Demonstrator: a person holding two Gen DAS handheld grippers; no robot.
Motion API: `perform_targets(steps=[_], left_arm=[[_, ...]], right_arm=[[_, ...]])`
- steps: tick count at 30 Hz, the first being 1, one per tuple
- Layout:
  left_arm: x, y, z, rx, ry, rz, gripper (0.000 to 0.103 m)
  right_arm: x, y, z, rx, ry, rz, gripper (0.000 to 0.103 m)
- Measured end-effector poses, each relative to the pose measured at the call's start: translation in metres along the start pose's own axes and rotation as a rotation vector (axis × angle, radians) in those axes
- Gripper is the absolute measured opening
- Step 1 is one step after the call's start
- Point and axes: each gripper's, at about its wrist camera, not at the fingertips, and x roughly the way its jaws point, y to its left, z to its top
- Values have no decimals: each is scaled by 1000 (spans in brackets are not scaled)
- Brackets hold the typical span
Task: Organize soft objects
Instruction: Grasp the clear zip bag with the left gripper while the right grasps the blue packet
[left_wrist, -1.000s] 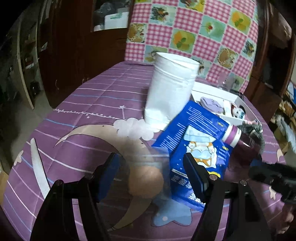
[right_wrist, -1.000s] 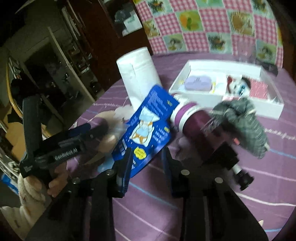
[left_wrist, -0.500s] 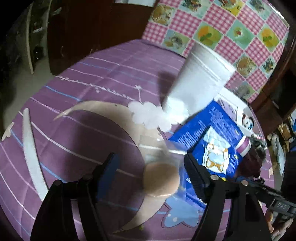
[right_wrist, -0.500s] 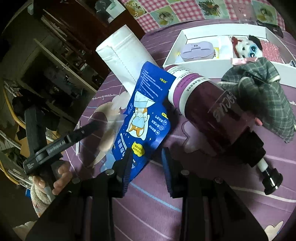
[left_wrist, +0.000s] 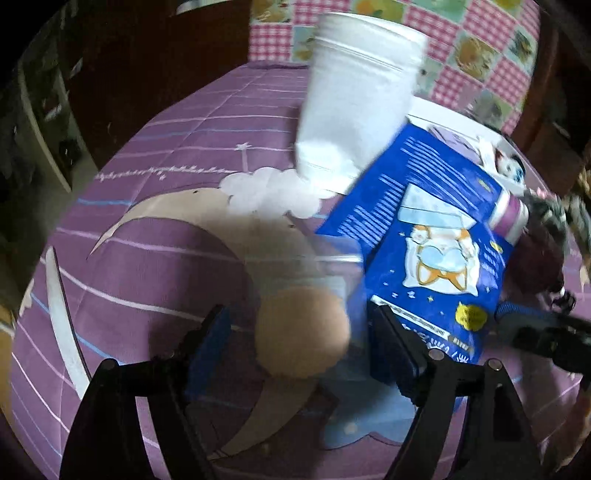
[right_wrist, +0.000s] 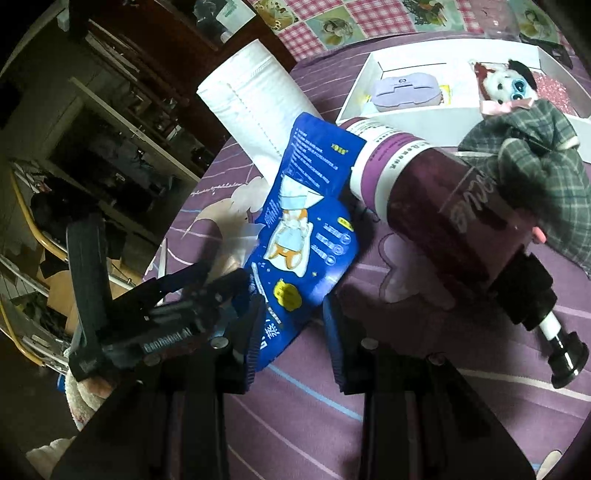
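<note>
Left tongs (left_wrist: 299, 336) are opening around a tan puff (left_wrist: 301, 332) in clear wrap; right tongs (right_wrist: 293, 325) sit released over the blue pouch's (right_wrist: 306, 236) corner.

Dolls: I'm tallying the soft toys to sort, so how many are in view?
1: a white-faced doll with blue eyes and a plaid dress, its head over the white box, its dress on the purple bottle. More could be hidden behind it.
</note>
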Motion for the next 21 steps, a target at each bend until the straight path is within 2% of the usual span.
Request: perform_targets(steps=[4, 7, 9, 12, 14, 19, 21], left_arm=[[0, 0, 1, 2, 3, -6, 86], [1, 2, 2, 0, 6, 5, 86], [1, 2, 3, 1, 6, 8, 85], [1, 3, 2, 2, -6, 19, 66], [-1, 2, 2, 10, -12, 20, 55], [-5, 2, -3, 18, -25, 21, 47], [-6, 0, -3, 23, -35, 29, 45]], right_arm=[[4, 1, 2, 4, -8, 8, 33], [7, 0, 5, 26, -11, 33, 29], [8, -1, 8, 48, -11, 80, 25], [12, 2, 9, 51, -6, 95, 24], [17, 6, 8, 34, 2, 81, 17], [29, 12, 6, 12, 31, 62, 3], [26, 14, 5, -3, 13, 43, 1]])
